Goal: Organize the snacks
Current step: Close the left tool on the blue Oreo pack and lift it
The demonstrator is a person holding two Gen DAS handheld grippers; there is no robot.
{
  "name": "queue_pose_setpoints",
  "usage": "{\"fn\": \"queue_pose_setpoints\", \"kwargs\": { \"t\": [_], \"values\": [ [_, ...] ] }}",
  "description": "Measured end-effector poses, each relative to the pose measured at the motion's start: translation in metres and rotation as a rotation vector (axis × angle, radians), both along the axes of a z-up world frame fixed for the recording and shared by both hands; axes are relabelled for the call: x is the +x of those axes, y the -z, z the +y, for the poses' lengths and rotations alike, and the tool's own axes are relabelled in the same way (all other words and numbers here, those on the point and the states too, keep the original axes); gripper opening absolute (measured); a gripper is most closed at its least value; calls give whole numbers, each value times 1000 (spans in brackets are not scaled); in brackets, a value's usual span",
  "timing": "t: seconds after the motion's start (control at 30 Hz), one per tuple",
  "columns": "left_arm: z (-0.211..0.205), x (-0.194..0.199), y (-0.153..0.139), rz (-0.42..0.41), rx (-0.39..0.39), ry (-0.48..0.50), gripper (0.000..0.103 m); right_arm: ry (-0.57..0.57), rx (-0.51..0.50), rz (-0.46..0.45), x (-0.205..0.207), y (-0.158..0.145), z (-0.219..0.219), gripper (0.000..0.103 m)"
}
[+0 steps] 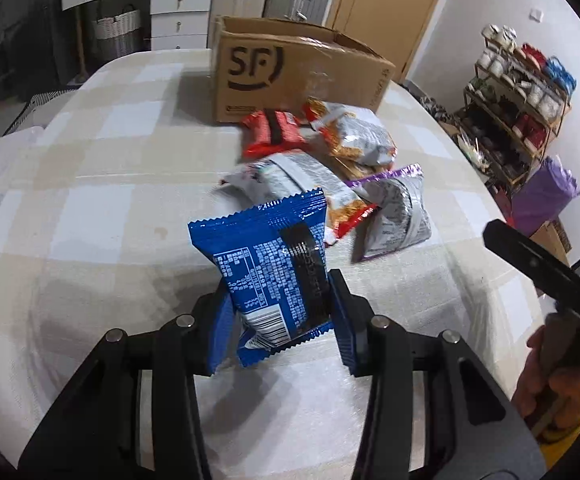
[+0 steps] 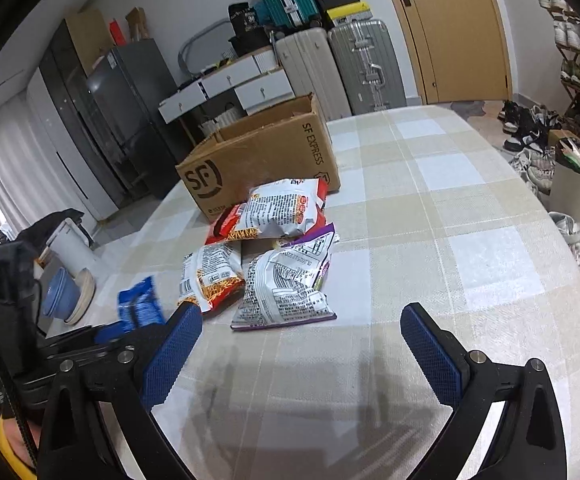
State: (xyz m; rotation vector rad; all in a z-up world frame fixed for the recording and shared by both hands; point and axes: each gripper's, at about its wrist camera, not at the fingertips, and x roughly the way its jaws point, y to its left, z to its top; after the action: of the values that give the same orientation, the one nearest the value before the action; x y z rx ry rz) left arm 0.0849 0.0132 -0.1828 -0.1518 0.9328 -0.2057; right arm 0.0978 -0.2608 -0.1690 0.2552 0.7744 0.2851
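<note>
Left gripper (image 1: 282, 320): its jaws are clenched on the blue snack packet (image 1: 270, 268), both blue pads pressing the packet's lower sides. The packet stands nearly upright at centre frame in the left wrist view, its printed back facing the camera and its serrated top edge tilted toward the upper right. In the right wrist view the same packet appears blurred at the lower left.

Right gripper (image 2: 302, 332): its jaws are released and spread wide, with nothing between the pads. It hangs over bare checked tablecloth (image 2: 450, 208) in the lower half of the right wrist view. In the left wrist view, the right gripper and the hand (image 1: 550, 376) holding it appear at the right edge.

Remaining snacks lie in a loose pile above centre in both views:
- a red packet (image 1: 274, 128) just in front of the box;
- a white and orange bag (image 2: 282, 208) lying on the pile, near the box;
- a second white and orange bag (image 2: 210, 276) at the left of the pile;
- a white bag with purple trim (image 2: 286, 288), nearest the right gripper.

An open cardboard box (image 2: 266, 160) marked SF stands on the cloth behind the pile, toward the upper centre.

Suitcases (image 2: 338, 68) and a wooden door (image 2: 450, 28) fill the top of the right wrist view.
</note>
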Motion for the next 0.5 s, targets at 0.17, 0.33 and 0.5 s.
{"fn": "queue_pose_setpoints", "kwargs": {
  "t": [0.17,0.33,0.5],
  "values": [
    [24,-6,-4,-16,-39,-13,41,-31,-3,51,22,5,11,101],
    [39,-11,-7,-29,-65,-26,41,-55,-39,86,45,15,27,101],
    [49,-11,-9,-38,-84,-34,41,-73,-60,121,66,26,39,98]
  ]
}}
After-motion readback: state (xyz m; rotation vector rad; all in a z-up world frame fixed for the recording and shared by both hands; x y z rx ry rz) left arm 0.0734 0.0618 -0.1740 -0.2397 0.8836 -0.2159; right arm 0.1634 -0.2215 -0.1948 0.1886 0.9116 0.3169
